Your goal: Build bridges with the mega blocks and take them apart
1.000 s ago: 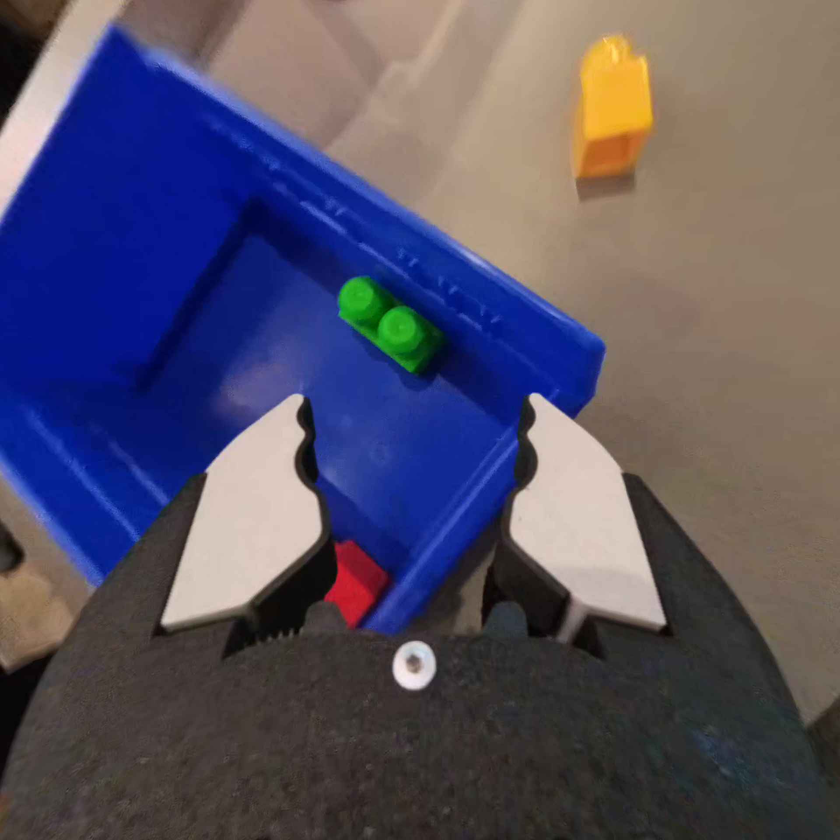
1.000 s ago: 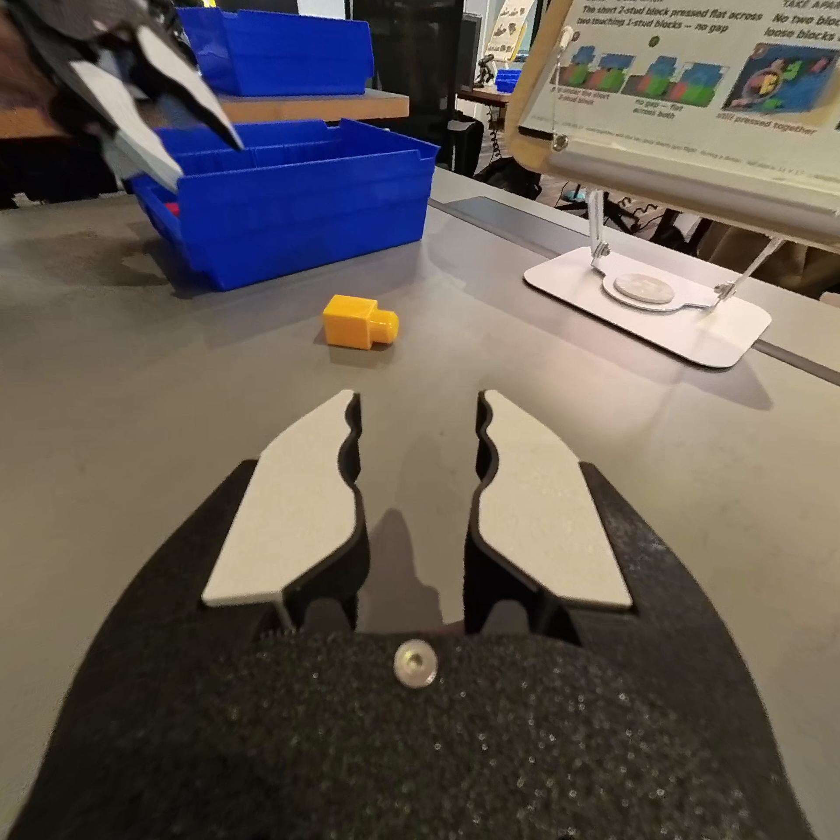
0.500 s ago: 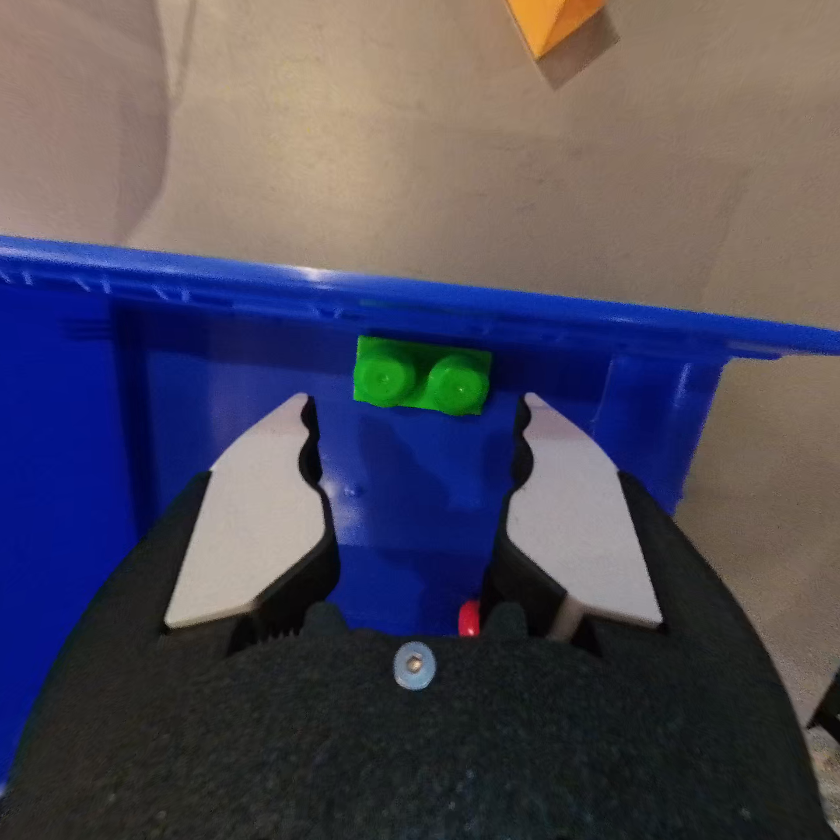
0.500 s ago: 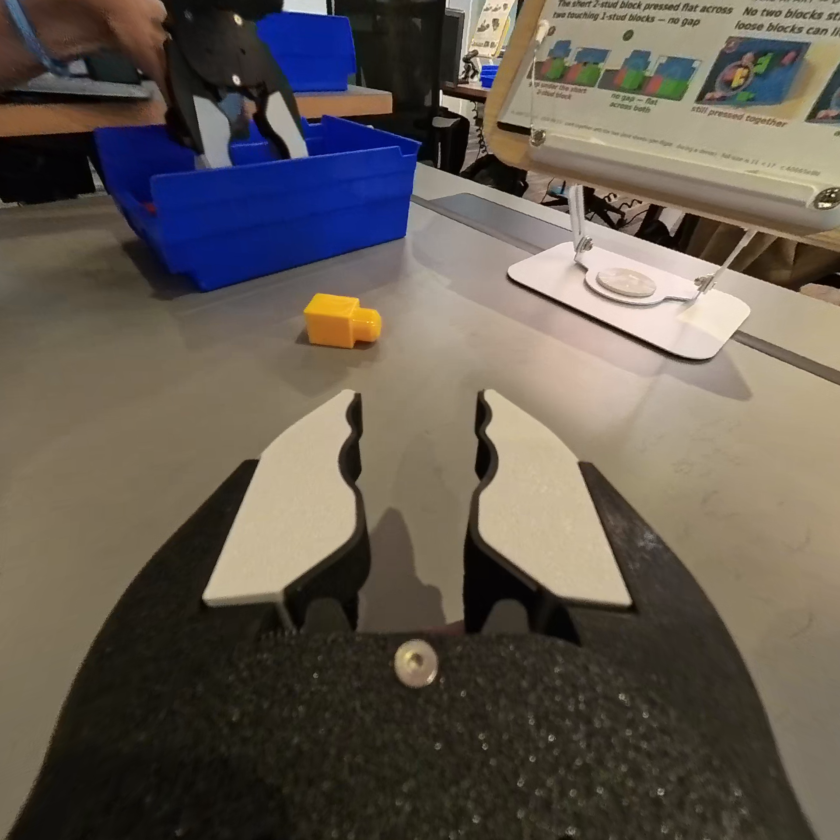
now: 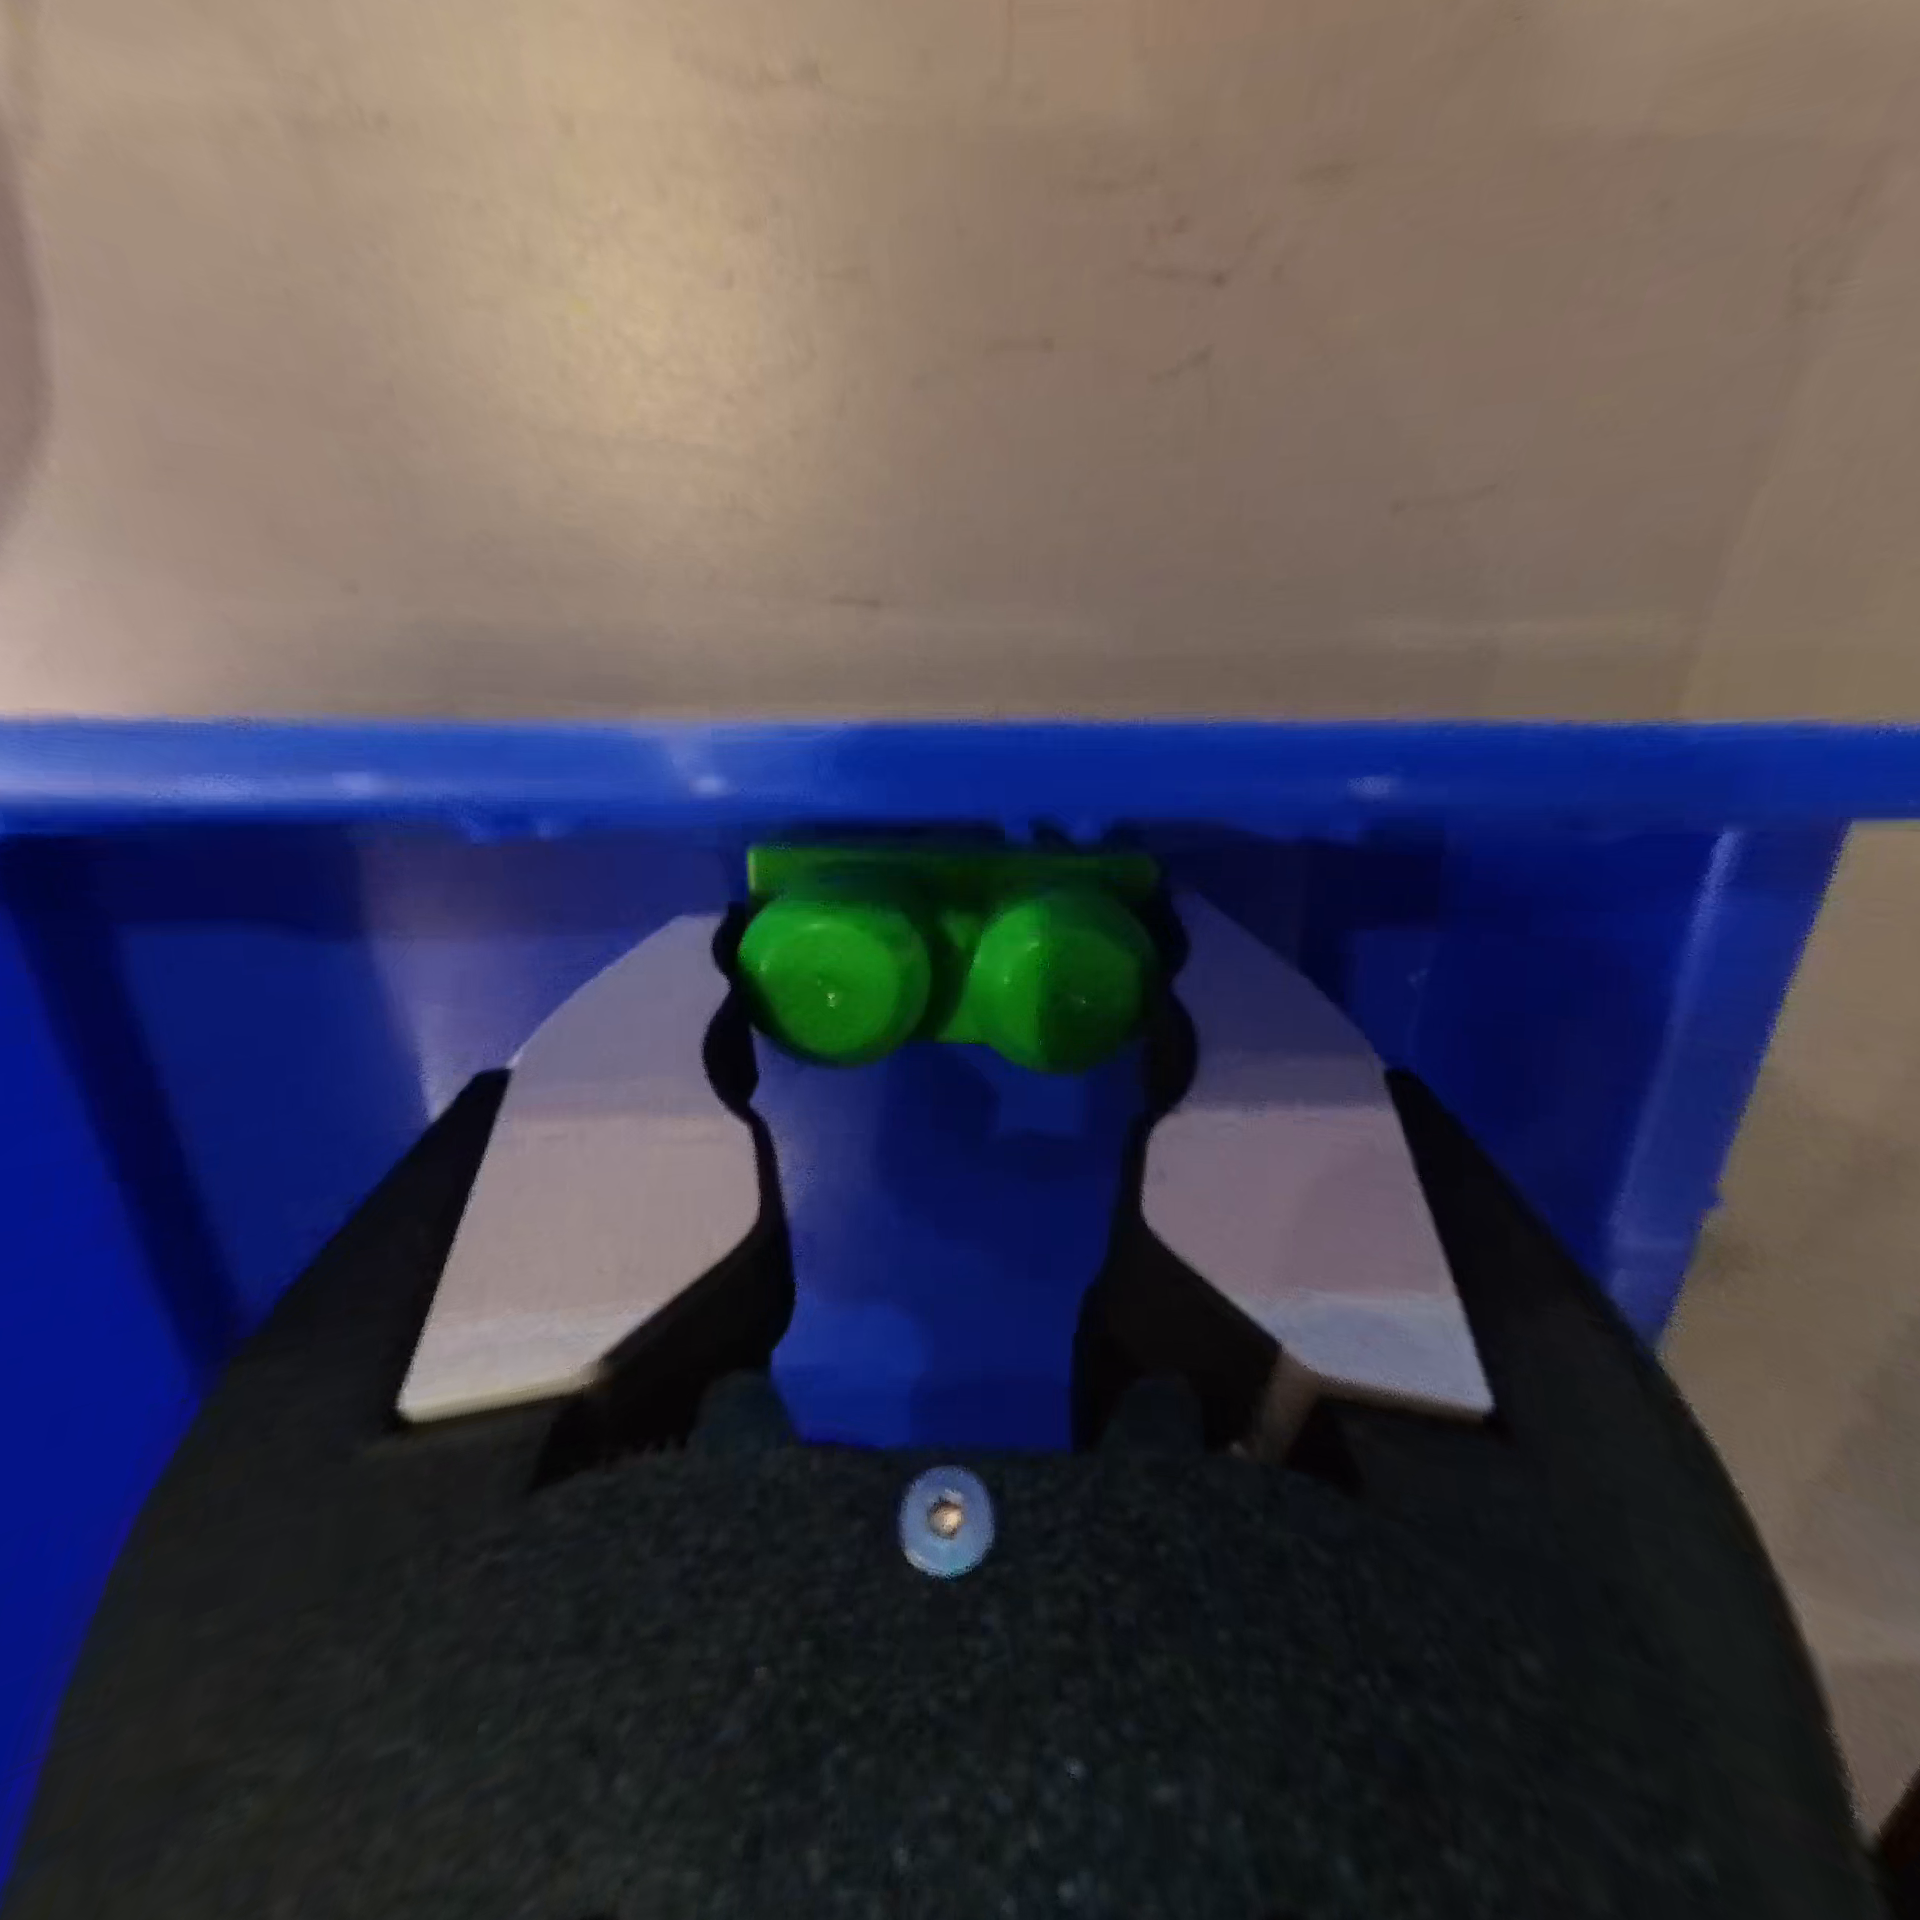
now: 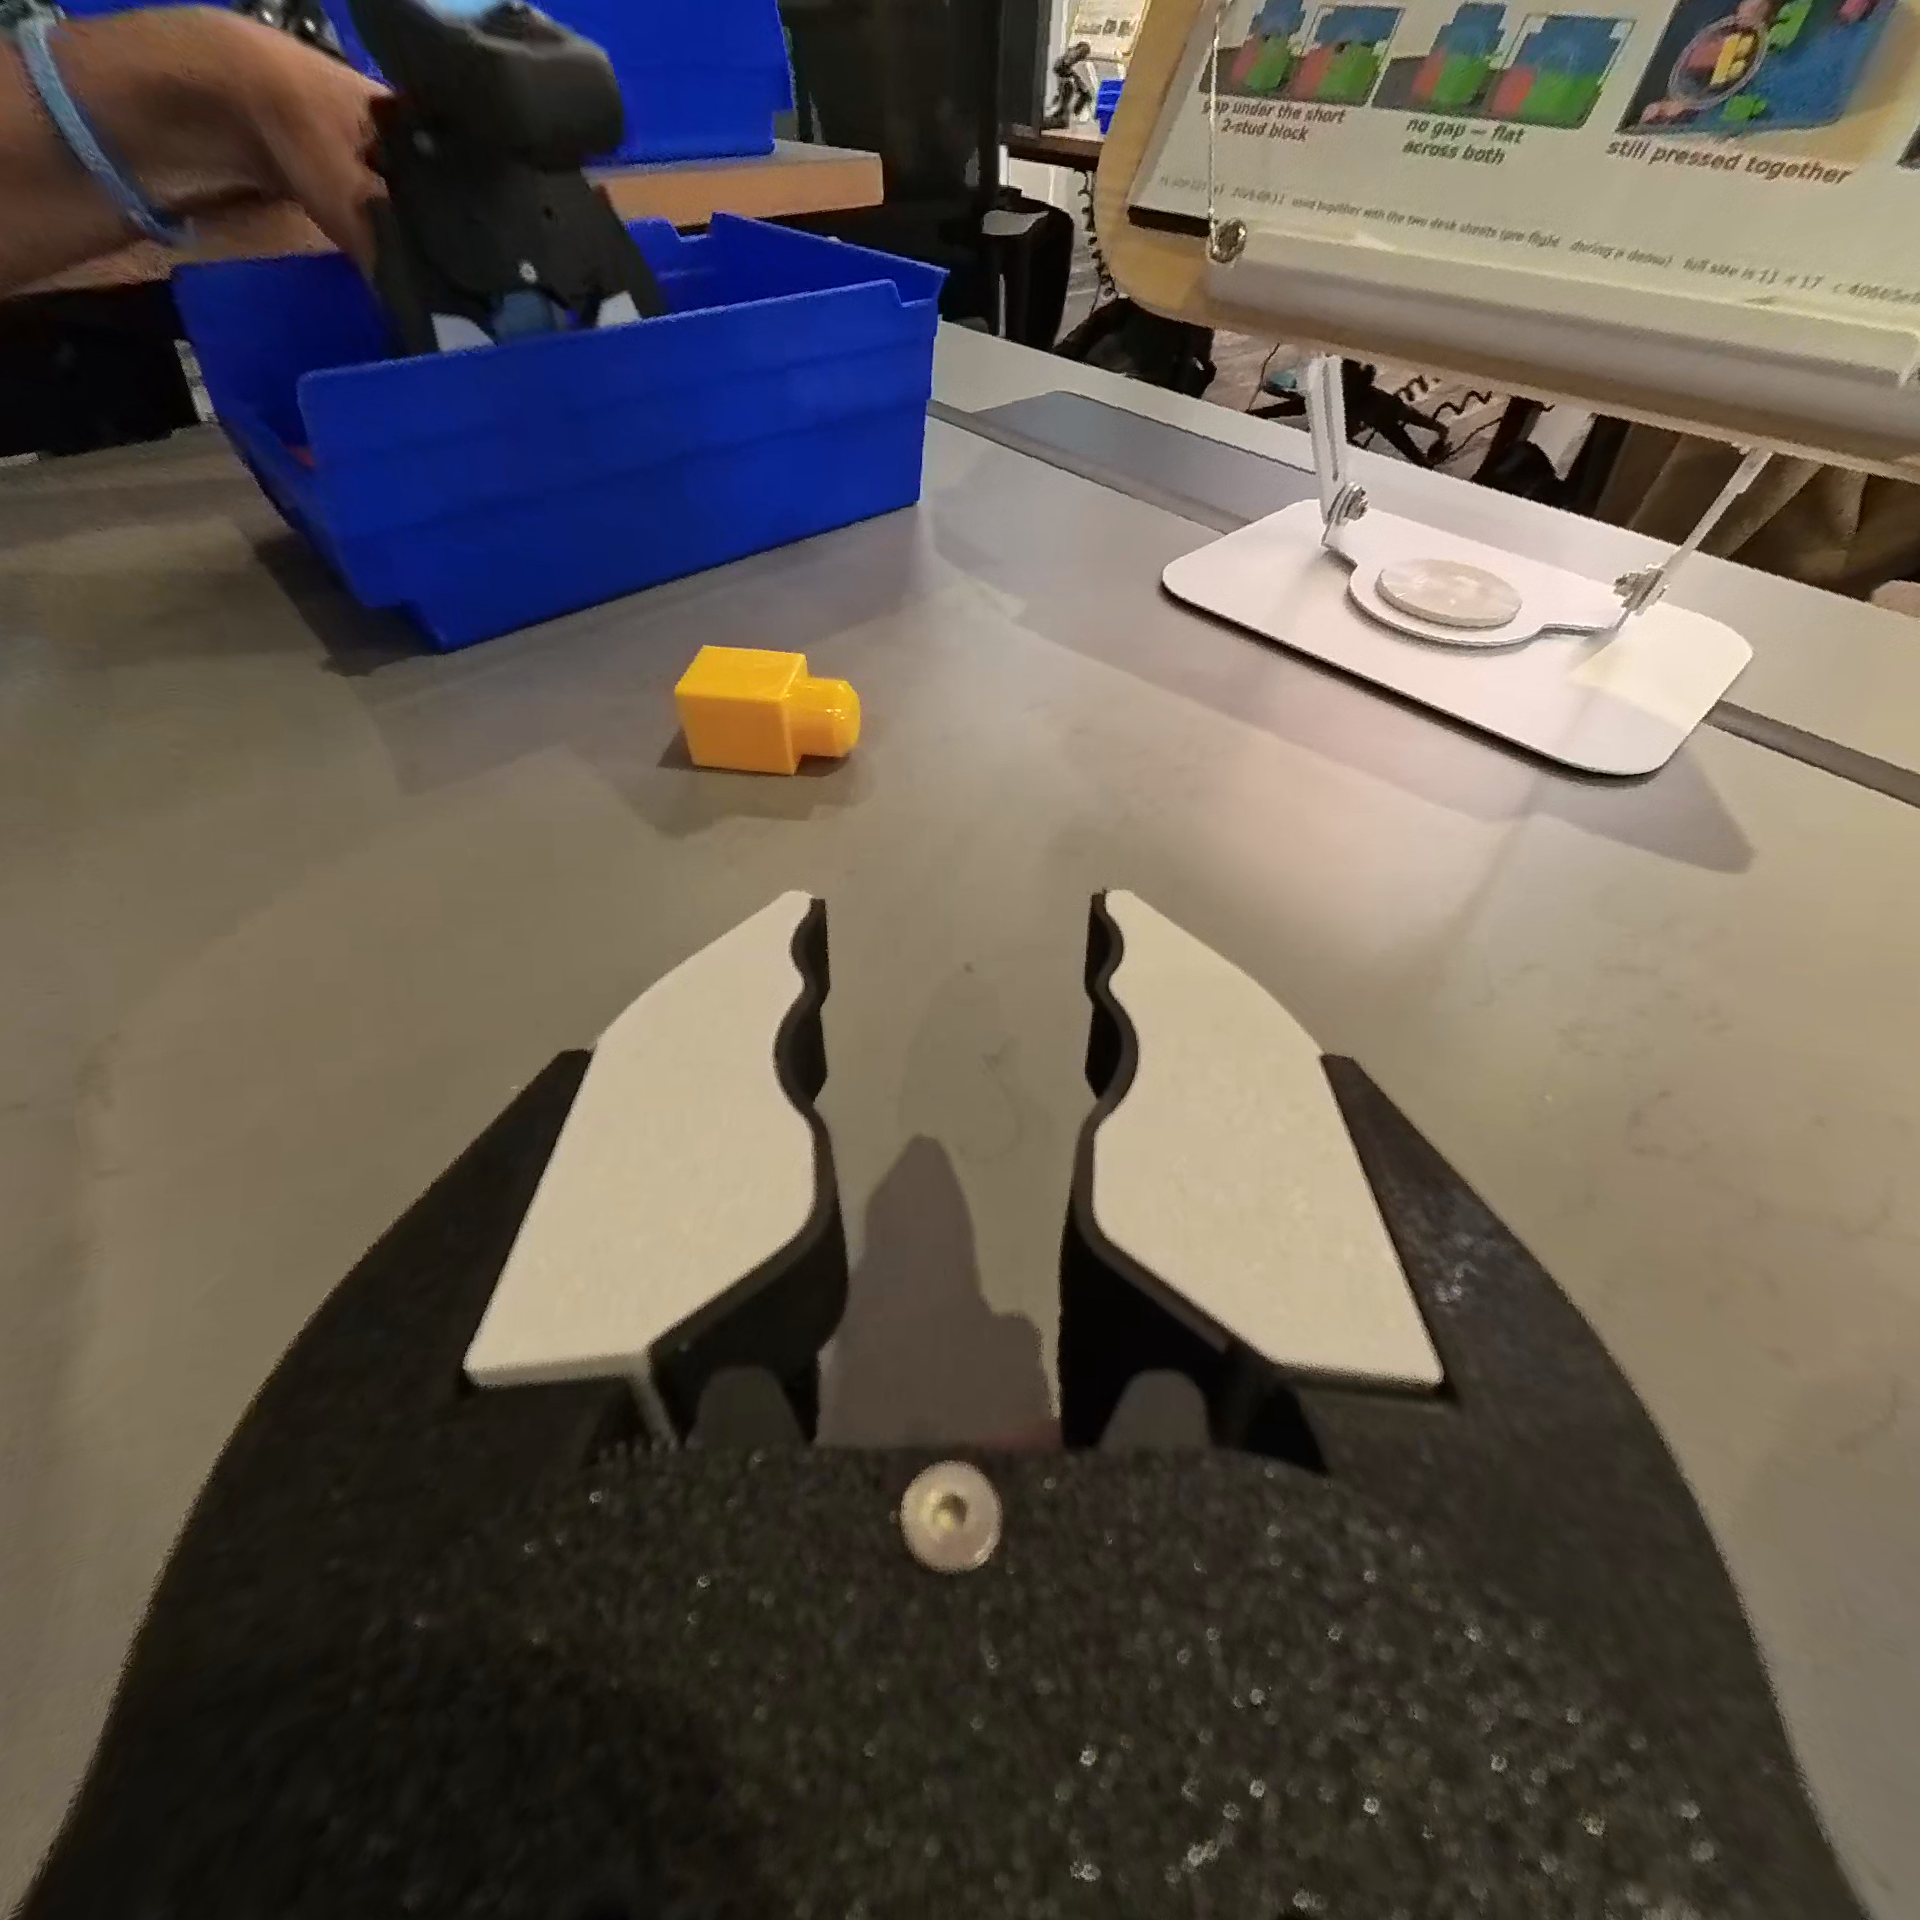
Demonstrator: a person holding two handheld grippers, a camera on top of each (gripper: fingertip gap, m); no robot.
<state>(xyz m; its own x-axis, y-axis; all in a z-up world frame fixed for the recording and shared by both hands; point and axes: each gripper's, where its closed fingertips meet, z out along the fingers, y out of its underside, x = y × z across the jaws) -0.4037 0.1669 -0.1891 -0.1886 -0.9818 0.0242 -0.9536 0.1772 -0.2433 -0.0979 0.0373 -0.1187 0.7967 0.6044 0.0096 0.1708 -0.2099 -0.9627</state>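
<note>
Green block: we see a two-stud green block (image 5: 945, 977) low inside the blue bin (image 5: 935, 758), against its far wall, studs facing the camera.
Left gripper: our left gripper (image 5: 951, 971) reaches down into the bin; its fingertips (image 5: 665, 997) flank the block's two ends, apparently touching. We cannot tell whether they press it.
Yellow block: a one-stud yellow block (image 6: 764, 722) lies on its side on the grey table (image 6: 312, 935), near the bin.
Right gripper: our right gripper (image 6: 956, 935) hovers low above the table, jaws spread and empty, well short of the yellow block.
Hidden: the bin wall hides the left fingertips in the right wrist view; only the gripper body and a hand (image 6: 208, 135) show.
Beyond: a sheet on a white stand (image 6: 1455, 634) is cut off at the top.
</note>
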